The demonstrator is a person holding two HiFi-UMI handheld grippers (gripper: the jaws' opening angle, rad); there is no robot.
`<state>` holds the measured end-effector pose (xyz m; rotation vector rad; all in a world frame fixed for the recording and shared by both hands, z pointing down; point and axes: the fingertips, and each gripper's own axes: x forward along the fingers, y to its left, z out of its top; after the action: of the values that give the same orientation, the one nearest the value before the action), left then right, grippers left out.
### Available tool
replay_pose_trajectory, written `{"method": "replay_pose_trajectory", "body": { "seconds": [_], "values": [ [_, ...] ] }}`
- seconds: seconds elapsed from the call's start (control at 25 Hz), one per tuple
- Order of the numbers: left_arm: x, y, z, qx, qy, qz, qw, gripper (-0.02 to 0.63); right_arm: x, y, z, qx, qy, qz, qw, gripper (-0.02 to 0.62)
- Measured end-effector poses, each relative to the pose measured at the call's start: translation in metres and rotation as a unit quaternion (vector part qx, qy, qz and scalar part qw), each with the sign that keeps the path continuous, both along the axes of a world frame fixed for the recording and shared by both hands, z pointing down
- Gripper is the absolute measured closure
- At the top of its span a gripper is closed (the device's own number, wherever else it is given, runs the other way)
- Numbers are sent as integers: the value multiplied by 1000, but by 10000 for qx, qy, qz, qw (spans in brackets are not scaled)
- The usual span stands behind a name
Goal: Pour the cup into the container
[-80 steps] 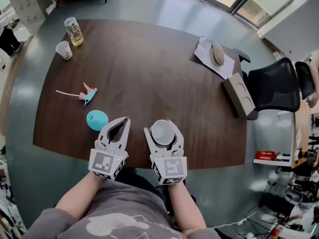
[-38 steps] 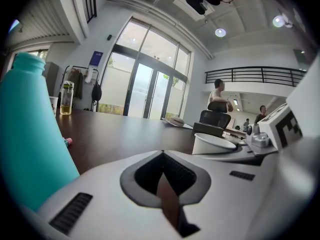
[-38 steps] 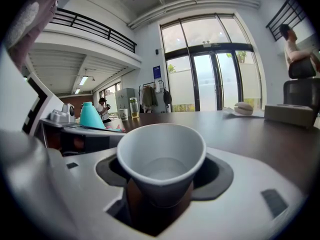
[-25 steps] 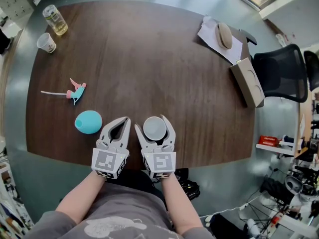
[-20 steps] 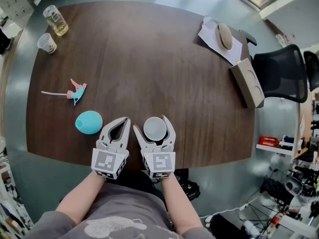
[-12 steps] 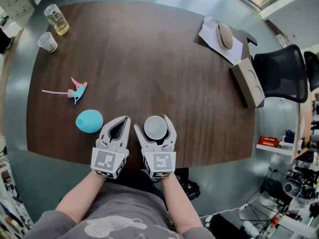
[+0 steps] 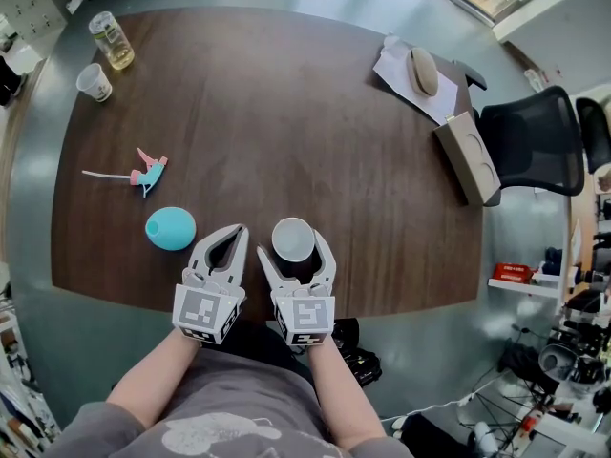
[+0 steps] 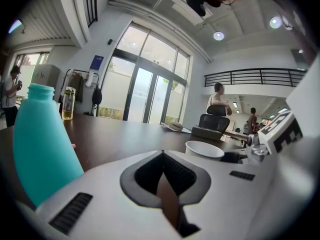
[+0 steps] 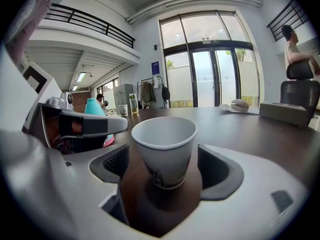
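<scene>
1. Close to the person's edge of the dark wooden surface [image 7: 286, 122], at about 6 o'clock on it, the white paper cup [image 7: 293, 239] stands upright between the jaws of the right gripper [image 7: 292, 246].
2. Those jaws have just been opening and now stand wide apart, with a gap between each pad and the cup's wall. The cup rests on the surface by itself. I cannot tell what is in it.
3. At the cup's 9 o'clock, just beside it, is the left gripper [image 7: 239, 229]. Its jaws are together at the tips with nothing between them.
4. Further along at 9 o'clock, just beside the left gripper, stands the teal container [image 7: 171, 228], upright with an open neck. The left gripper sits directly between cup and container.
5. At the container's 11 o'clock, near it, lies a small pink-and-teal thing [image 7: 145, 172] with a thin tail.
6. Off at 10 o'clock, near the far left edge, a small paper cup [image 7: 94, 82] and a clear tumbler [image 7: 113, 41] of yellowish liquid stand side by side, well apart from the grippers.
7. Toward 2 o'clock lies a sheet of paper [image 7: 396, 89] with a beige rounded object [image 7: 420, 72] on it. A tan box [image 7: 468, 160] stands at the surface's edge, and a black office chair [image 7: 530, 141] stands beyond that.
</scene>
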<state>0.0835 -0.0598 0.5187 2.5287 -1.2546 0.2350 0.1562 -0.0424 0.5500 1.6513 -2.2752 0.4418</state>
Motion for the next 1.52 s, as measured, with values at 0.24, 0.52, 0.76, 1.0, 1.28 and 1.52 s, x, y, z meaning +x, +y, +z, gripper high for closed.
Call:
{"method": "replay_pose_trajectory", "body": {
  "seconds": [0.24,0.52,0.76,1.0,1.28,1.52],
  "values": [
    [0,12,-5,15,63,-53,10000,600,7,18,-3,7,-87,61,9999,196],
    [-2,23,-24,174,155,-153,9996,600,18,38,-30,261,-31,54,9996,197],
    [-5,29,-53,397,312,-229,9985,600,22,50,-68,606,79,-161,9980,198],
    [1,38,-79,556,509,-174,9970,600,22,49,-100,867,-71,-207,9960,198],
    [4,45,-100,714,682,-168,9950,600,21,47,-127,1101,-59,-172,9937,351],
    [5,42,-115,814,826,-213,9930,600,24,44,-145,1260,-14,54,9920,566]
  ]
}}
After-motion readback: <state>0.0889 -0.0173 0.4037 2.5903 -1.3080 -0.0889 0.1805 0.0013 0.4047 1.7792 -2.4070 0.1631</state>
